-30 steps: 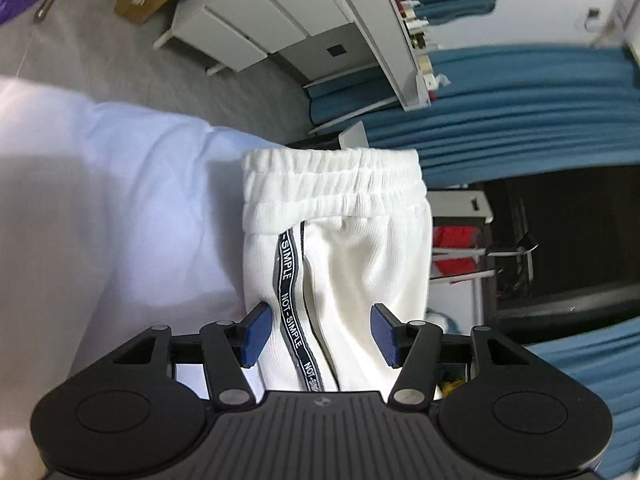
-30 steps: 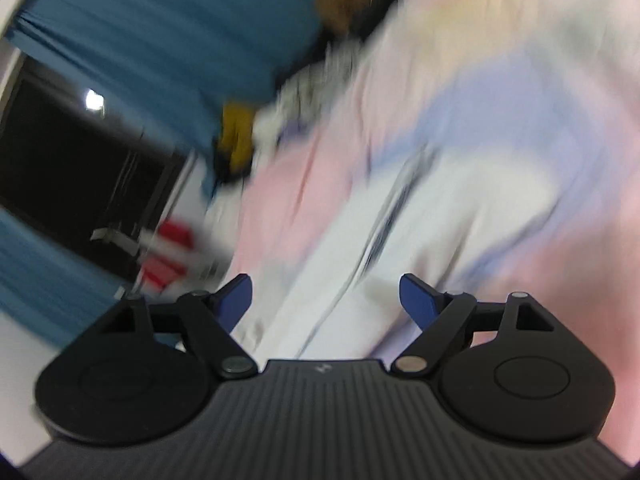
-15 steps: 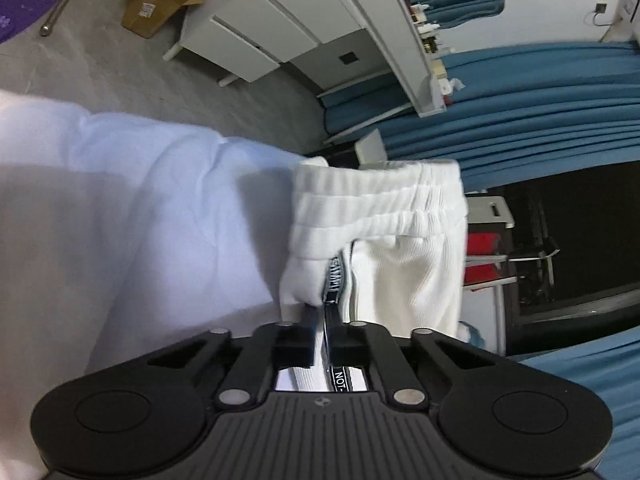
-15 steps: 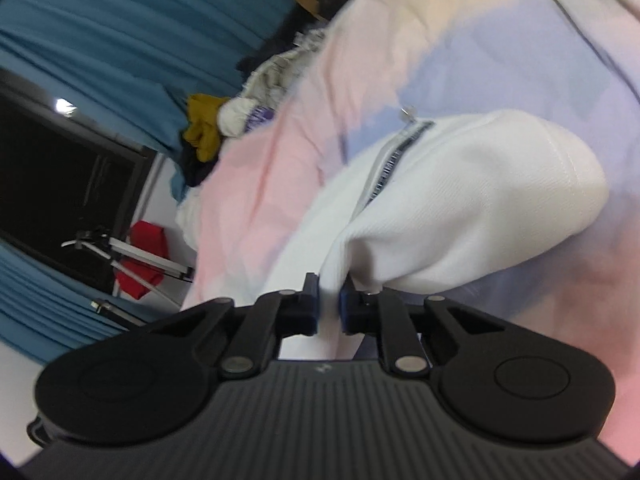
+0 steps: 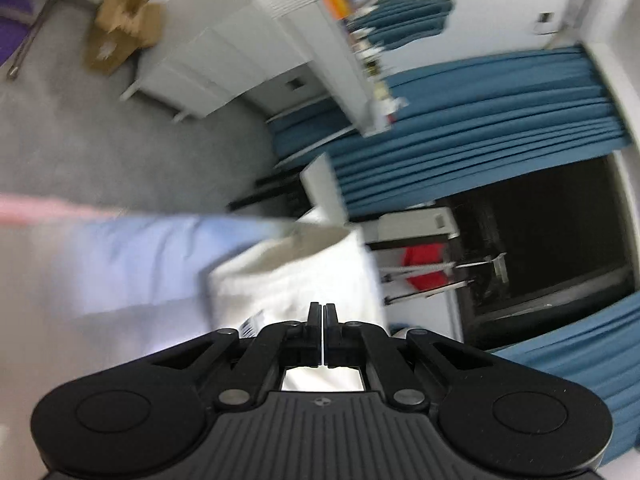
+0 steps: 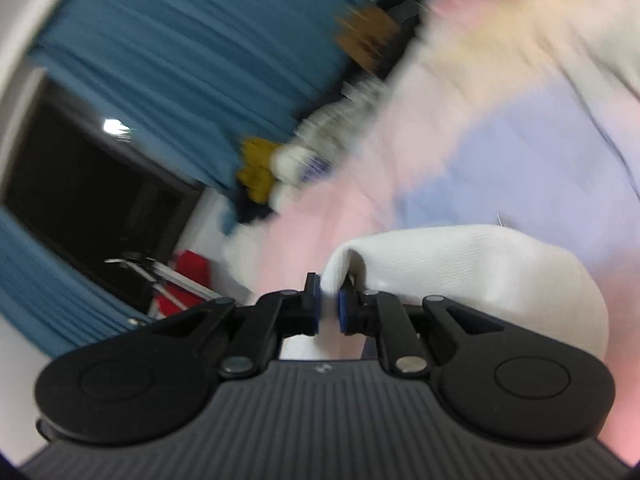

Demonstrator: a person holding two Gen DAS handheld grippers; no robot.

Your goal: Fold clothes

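Both tongs pinching white shorts [image 6: 472,264] — left view shows cardboard box [image 5: 124,28]

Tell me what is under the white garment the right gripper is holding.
Under the white garment lies a bedsheet in pink and lilac patches, showing all around it. Whatever sits directly beneath the cloth is covered. The right gripper pinches one edge.

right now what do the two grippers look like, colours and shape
Both are matte black plastic. The left gripper and right gripper each have a ribbed body with a small round mark, two rounded side lobes, silver pivot pins and angled linkage arms. Blue pads show on the right gripper's fingers.
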